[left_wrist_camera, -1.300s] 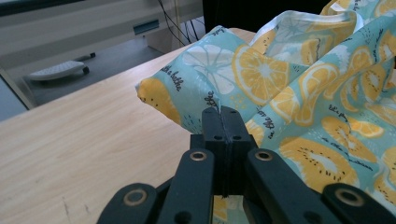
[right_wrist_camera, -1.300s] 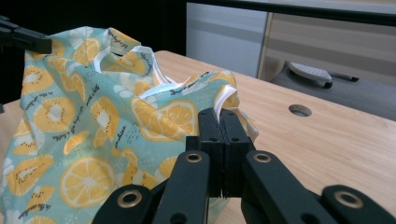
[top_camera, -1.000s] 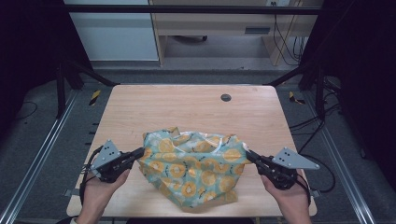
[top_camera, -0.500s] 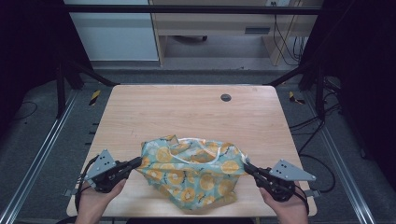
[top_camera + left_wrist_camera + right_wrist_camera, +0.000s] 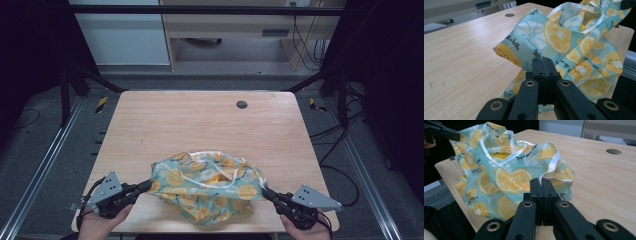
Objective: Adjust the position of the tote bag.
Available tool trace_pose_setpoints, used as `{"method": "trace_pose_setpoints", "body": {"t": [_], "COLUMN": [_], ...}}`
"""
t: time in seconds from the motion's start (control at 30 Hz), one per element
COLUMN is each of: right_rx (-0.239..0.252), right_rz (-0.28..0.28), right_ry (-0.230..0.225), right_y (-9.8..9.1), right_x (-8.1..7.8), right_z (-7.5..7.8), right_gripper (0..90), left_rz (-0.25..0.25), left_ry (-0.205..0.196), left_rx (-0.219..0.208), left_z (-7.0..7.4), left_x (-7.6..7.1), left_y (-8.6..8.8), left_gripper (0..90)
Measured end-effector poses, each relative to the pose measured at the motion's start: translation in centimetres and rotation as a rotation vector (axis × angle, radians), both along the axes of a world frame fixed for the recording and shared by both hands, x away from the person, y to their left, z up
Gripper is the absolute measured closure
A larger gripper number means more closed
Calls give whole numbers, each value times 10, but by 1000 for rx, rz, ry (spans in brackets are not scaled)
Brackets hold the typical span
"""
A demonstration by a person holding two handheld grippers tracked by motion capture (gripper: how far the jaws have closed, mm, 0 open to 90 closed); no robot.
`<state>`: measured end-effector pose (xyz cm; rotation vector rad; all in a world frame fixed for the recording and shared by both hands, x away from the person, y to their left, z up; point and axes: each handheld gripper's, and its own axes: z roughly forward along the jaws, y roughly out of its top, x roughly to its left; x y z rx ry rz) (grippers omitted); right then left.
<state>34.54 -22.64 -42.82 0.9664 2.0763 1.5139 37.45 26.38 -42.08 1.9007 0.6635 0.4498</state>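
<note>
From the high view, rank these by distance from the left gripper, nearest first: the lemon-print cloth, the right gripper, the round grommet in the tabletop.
1. Teal lemon-print cloth: clamped in the left gripper, near table edge.
2. Right gripper: across the cloth, holding its opposite corner.
3. Round dark grommet: far side of the wooden table.

Between the two black tongs, the left gripper (image 5: 148,184) and the right gripper (image 5: 265,191), lies a turquoise cloth (image 5: 207,187) printed with yellow-orange lemon slices, white trim and dark lettering. Beyond it, a pale wood-grain table (image 5: 200,120).
</note>
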Motion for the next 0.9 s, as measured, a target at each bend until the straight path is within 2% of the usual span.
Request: {"method": "trace_pose_setpoints", "body": {"t": [0.13,0.33,0.37,0.53,0.7,0.9], "right_rx": [8,-44,-51,-105,-155,-209], "right_rz": [21,56,58,68,68,76], "right_ry": [0,42,51,101,127,169], "right_y": [-3,-4,-4,0,4,11], "right_x": [-6,-8,-8,-3,2,15], "right_z": [-3,-16,-18,-26,-31,-39], "right_gripper": [896,896,895,895,894,894], "left_rz": [-34,-67,-70,-78,-85,-71], "left_ry": [22,86,85,112,121,122], "left_rx": [19,94,131,189,274,322], "left_z": [-6,-19,-22,-30,-38,-43], "left_x": [-3,-1,0,4,8,19], "left_y": [-1,-8,-12,-18,-27,-34], "left_gripper": [900,900,900,900,900,900]}}
